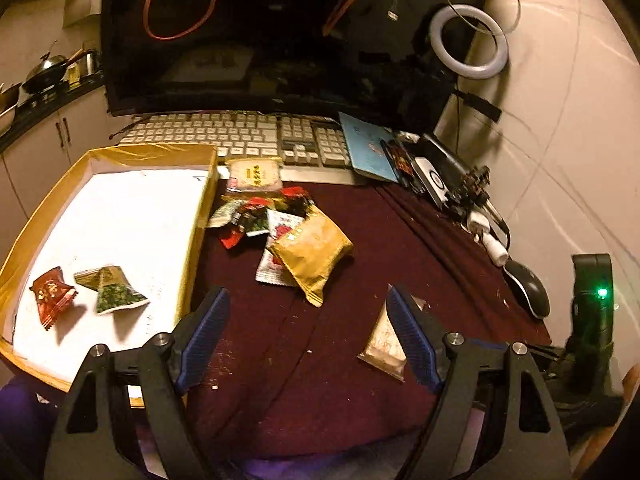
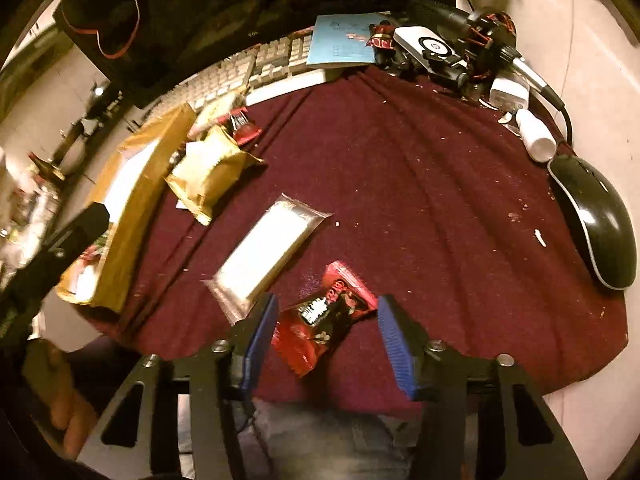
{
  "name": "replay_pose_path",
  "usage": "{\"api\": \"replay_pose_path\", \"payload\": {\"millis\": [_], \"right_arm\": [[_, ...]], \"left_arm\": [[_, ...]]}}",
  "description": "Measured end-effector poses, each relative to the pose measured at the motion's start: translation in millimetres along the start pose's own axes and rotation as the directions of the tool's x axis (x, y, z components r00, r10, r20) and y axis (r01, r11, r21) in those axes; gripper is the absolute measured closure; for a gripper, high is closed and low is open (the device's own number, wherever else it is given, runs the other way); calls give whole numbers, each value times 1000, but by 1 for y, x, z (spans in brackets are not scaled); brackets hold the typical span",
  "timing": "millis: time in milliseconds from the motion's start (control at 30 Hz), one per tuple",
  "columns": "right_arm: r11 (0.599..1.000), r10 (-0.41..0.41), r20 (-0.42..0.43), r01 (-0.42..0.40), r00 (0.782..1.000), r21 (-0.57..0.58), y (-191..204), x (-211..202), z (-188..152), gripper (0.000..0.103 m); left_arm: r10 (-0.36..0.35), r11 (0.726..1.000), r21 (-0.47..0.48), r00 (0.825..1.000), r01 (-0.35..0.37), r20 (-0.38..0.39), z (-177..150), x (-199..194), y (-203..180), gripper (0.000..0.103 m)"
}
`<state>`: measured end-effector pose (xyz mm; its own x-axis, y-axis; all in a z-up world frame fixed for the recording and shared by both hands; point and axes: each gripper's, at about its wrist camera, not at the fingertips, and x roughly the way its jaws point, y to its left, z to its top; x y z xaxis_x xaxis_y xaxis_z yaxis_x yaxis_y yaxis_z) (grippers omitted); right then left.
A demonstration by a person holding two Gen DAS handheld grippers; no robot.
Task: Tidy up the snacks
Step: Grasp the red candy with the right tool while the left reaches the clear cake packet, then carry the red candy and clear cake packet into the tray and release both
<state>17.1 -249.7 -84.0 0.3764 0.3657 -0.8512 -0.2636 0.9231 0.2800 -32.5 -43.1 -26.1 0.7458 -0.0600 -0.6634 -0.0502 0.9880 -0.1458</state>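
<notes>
Snacks lie scattered across the desk: a red-and-black snack packet (image 2: pixel 326 318), glossy and crinkled with white lettering, rests flat on the maroon cloth (image 2: pixel 420 184) between the spread fingers of the right gripper (image 2: pixel 326 336), which stands open and does not touch it; just beside it, up and to the left, lies a long silvery-white wrapped bar (image 2: pixel 269 255); farther left a puffy gold pouch (image 1: pixel 310 254) sits on top of a loose heap of small red, green and white packets (image 1: pixel 260 216) against the wall of the cardboard tray (image 1: pixel 202 216); inside the tray, on its white floor, lie a red candy packet (image 1: pixel 52 296) and two green packets (image 1: pixel 110 290), close together near the front corner; the left gripper (image 1: pixel 308 324) hovers over the cloth with its jaws wide apart, holding nothing, its right finger overlapping the silvery bar in that view; the cloth is wrinkled into long folds and speckled with pale crumbs; behind the snacks stand a pale keyboard (image 1: pixel 232 134) and a dark monitor (image 1: pixel 260 32), with a blue booklet (image 1: pixel 368 148), a ring light (image 1: pixel 468 42), a black mouse (image 2: pixel 596 220) and tangled electronics (image 2: pixel 452 52) along the right edge; a kitchen counter with a wok (image 1: pixel 44 74) shows far left.
</notes>
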Motion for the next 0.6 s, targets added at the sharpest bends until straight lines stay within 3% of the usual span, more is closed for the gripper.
{"api": "replay_pose_path", "payload": {"millis": [33, 167, 400, 567, 600], "right_arm": [[999, -37, 16, 38, 999, -33, 6, 1, -1, 72], [995, -43, 38, 47, 998, -90, 9, 1, -1, 79], [998, -52, 117, 55, 992, -17, -21, -16, 14, 81], [998, -64, 145, 59, 987, 37, -42, -19, 25, 81], [998, -60, 147, 54, 987, 40, -44, -21, 26, 81]], "left_arm": [[-4, 1000, 14, 1000, 4, -3, -1, 2, -4, 23], [-30, 995, 94, 999, 34, -42, -6, 15, -23, 23], [-74, 968, 224, 982, 112, -172, -11, 62, -63, 23], [-97, 958, 245, 970, 152, -221, -9, 83, -78, 39], [-97, 953, 259, 967, 158, -236, -11, 86, -82, 48]]}}
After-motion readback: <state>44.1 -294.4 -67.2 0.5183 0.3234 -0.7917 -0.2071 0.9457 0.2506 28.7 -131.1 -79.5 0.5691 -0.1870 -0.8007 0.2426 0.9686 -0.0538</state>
